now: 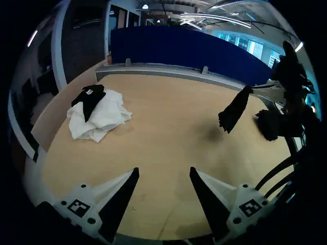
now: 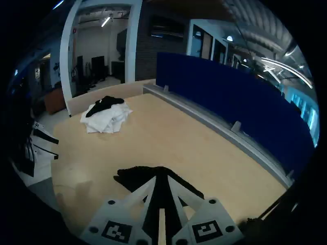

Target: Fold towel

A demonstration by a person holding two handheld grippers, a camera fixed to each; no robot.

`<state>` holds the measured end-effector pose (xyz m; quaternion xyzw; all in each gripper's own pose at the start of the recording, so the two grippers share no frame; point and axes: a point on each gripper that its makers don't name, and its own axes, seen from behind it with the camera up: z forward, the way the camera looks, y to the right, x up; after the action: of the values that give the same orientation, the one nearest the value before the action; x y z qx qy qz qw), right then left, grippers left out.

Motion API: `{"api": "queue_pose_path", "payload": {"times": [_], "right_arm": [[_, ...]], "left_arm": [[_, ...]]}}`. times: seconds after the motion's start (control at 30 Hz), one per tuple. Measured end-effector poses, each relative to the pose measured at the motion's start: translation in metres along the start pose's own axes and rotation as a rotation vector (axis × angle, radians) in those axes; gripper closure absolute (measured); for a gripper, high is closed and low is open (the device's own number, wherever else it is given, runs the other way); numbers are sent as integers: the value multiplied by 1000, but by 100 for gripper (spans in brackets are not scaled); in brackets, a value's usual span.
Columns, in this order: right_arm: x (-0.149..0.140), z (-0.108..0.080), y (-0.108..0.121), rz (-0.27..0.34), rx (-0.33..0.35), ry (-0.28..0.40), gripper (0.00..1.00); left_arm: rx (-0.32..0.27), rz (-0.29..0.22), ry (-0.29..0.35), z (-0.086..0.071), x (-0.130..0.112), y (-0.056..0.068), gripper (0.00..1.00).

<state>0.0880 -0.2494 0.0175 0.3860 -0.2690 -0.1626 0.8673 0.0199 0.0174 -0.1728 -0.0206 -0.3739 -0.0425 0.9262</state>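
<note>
The step in hand is judged to be the bringing of one towel to the open part of the surface (image 1: 171, 106), with no fold yet made. A black towel (image 1: 233, 111) is held by the right gripper (image 2: 161, 177). In the right gripper view its fingers are seen pressed together on an edge of the cloth, with dark fabric bunched between and beyond their tips. In the left gripper view the same towel is seen hanging limp from that gripper, off the wood, with a soft shadow (image 1: 212, 132) cast on the surface under it. The left gripper (image 1: 164, 168) is held over bare wood with its fingers spread wide. Nothing is gripped or touched by them. A heap of white and black cloths (image 1: 100, 116) is left at the far corner of the surface, well apart from both grippers. For the next move, it is judged that the towel must be lowered and laid out flat, since it hangs crumpled from a single hold. A second corner would have to be found and taken by the free left fingers so that the cloth can be drawn open. Which corner is held cannot be told.
</note>
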Motion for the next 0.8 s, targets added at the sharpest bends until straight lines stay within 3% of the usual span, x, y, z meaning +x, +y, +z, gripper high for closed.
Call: {"api": "queue_pose_path", "payload": {"times": [0.37, 0.8], "right_arm": [[-13, -23, 38, 26, -37, -13, 96], [-34, -70, 138, 58, -140, -37, 96]], "left_arm": [[-14, 22, -1, 3, 2, 10, 8], [-14, 24, -12, 7, 5, 18, 8]]}}
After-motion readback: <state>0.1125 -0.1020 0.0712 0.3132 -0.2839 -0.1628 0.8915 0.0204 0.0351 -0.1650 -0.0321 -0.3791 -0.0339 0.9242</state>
